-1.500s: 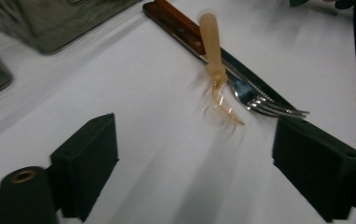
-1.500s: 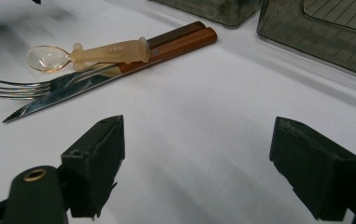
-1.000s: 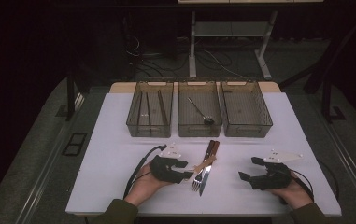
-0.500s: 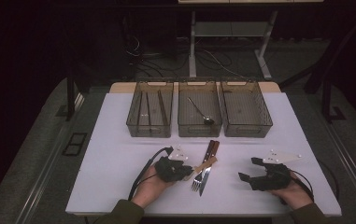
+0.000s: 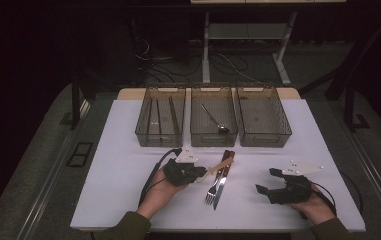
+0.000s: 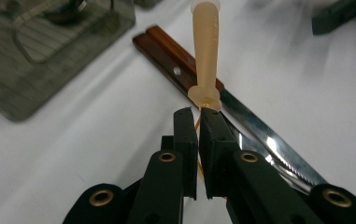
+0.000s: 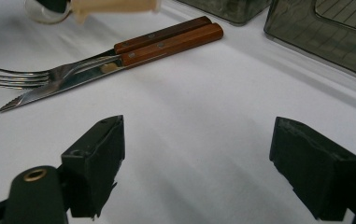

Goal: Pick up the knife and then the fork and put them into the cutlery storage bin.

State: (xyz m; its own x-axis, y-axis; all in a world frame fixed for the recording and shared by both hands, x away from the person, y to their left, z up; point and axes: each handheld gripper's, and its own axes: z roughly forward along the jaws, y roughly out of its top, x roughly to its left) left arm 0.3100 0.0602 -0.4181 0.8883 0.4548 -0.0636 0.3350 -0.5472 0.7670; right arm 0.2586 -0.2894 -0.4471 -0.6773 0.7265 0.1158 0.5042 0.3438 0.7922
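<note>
We see our left gripper [image 6: 198,116] with its two black jaws pressed together on the thin end of a pale beige plastic utensil [image 6: 206,51], whose broad handle juts away from the jaws, lifted above the white table [image 5: 123,150]. In the high view that gripper [image 5: 200,172] sits near the table's front edge, left of centre, and the beige piece [image 5: 221,164] slants up and to the right from it. Our right gripper [image 7: 196,158] rests low over bare table with its jaws spread wide apart, gripping and touching nothing; in the high view it [image 5: 263,185] lies well to the right, near the front edge.

Three smoky translucent plastic bins stand side by side along the far part of the table. The left bin [image 5: 143,131] holds several long thin dark sticks [image 5: 159,115]; we cannot tell what kind of utensil they are. The middle bin [image 5: 196,135] holds a metal spoon [image 5: 214,120] lying on a diagonal. The right bin [image 5: 283,131] shows just its ribbed floor.

Directly under the held beige utensil, a wood-handled steel knife [image 6: 259,135] and a wood-handled steel fork [image 7: 35,74] lie flat side by side, touching, handles toward the bins. In the high view the pair [image 5: 219,180] lies just beside our left gripper and well apart from the right one.
</note>
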